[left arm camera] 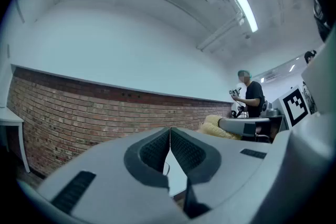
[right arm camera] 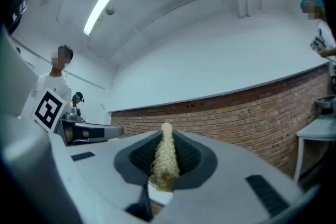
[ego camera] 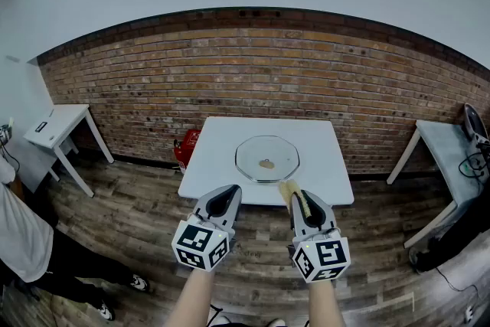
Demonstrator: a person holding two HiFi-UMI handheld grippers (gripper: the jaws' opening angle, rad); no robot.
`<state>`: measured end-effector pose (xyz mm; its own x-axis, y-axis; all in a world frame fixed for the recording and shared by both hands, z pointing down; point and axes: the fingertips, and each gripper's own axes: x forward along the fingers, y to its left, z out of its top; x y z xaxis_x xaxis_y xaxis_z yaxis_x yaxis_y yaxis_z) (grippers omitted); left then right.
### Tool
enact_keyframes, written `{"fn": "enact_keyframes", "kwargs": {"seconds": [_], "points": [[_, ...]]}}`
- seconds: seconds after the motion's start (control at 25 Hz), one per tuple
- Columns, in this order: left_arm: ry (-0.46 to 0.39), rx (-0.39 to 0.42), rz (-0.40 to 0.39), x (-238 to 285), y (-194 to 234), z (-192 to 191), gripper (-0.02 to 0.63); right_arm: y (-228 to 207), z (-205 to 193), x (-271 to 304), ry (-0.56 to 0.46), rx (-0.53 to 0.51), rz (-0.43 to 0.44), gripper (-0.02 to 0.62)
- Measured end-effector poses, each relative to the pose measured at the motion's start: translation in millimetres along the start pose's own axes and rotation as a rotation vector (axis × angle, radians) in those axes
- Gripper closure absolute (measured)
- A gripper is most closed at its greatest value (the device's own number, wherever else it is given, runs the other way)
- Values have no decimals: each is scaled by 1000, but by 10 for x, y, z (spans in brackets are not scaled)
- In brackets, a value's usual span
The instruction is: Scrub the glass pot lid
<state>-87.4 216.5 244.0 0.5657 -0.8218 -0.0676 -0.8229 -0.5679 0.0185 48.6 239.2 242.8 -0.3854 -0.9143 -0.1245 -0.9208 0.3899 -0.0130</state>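
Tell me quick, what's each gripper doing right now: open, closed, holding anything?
Left gripper: closed, nothing between its jaws.
Right gripper: closed on a yellow scrub pad.

A white square table (ego camera: 214, 142) stands on a wood-plank floor (ego camera: 138, 203), its far edge close to a brick wall (ego camera: 230, 65). One thing lies on it: a round glass lid (ego camera: 253, 153), flat, about in the middle of the top. A small brownish spot (ego camera: 266, 163) shows at the lid's centre (knob or dirt, I cannot tell). On the floor by the table's left rear corner sits a red thing (ego camera: 187, 143), too small to make out. Well apart to the left stands a smaller side table (ego camera: 65, 119), with a small dark box (ego camera: 41, 126) on it.
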Motion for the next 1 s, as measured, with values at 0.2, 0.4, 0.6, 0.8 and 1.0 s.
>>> {"fn": "enact_keyframes", "kwargs": {"seconds": [0.2, 0.4, 0.6, 0.8, 1.0], "points": [[0, -1, -5, 21, -6, 25, 592, -32, 15, 9, 1, 4, -5, 535], [-1, -5, -3, 13, -19, 10, 592, -57, -14, -30, 2, 10, -11, 535], [0, -6, -6, 6, -41, -11, 592, -49, -14, -57, -6, 7, -5, 535], [2, -13, -3, 50, -54, -2, 592, -49, 63, -55, -25, -3, 16, 535], [8, -3, 3, 135, -169, -20, 592, -208, 52, -105, -27, 12, 6, 534]]}}
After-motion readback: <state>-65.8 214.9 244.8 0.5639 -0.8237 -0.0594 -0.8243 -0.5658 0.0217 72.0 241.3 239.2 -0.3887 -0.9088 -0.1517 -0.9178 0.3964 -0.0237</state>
